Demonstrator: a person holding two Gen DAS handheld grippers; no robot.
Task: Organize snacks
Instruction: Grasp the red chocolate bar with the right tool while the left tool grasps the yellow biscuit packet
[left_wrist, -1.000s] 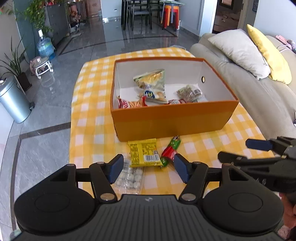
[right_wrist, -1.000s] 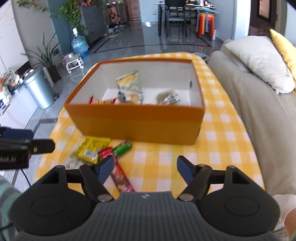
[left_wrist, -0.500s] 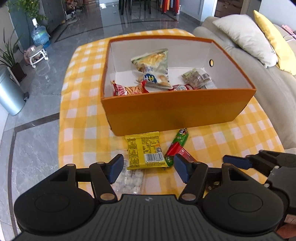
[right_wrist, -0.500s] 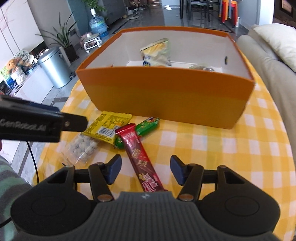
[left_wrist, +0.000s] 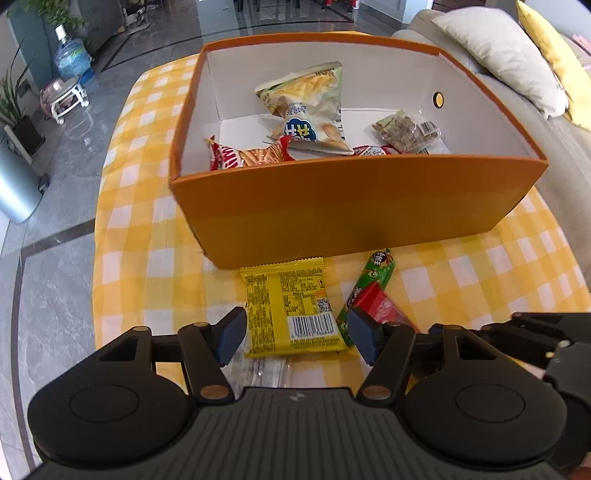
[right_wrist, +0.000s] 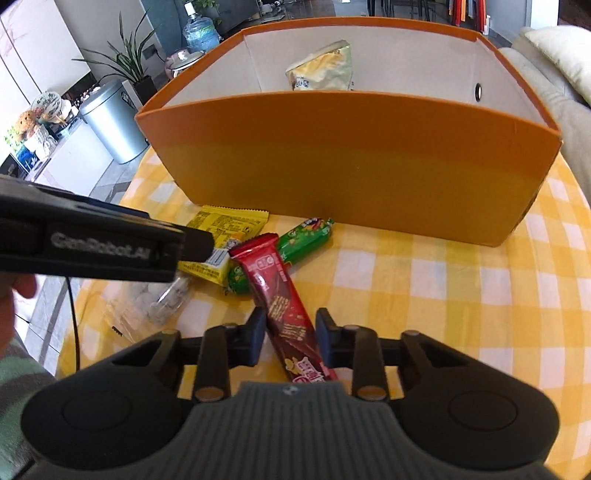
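An orange box (left_wrist: 354, 206) (right_wrist: 351, 155) on the yellow checked table holds several snack packs, among them a pale chip bag (left_wrist: 306, 103). In front of it lie a yellow packet (left_wrist: 291, 306) (right_wrist: 221, 229), a green stick (left_wrist: 373, 280) (right_wrist: 295, 243), a red bar (right_wrist: 284, 306) (left_wrist: 380, 306) and a clear bag of white candies (right_wrist: 159, 306). My left gripper (left_wrist: 295, 334) is open, its fingers either side of the yellow packet's near end. My right gripper (right_wrist: 290, 338) has its jaws partly closed around the red bar; contact is unclear.
A beige sofa with cushions (left_wrist: 498, 55) runs along the right of the table. A metal bin (right_wrist: 110, 118), a plant and a water bottle (left_wrist: 72, 59) stand on the floor to the left. The left gripper's body (right_wrist: 92, 243) crosses the right wrist view.
Both grippers have moved forward and down toward the loose snacks. The right gripper's jaws have narrowed around the red bar. The left gripper now straddles the yellow packet.
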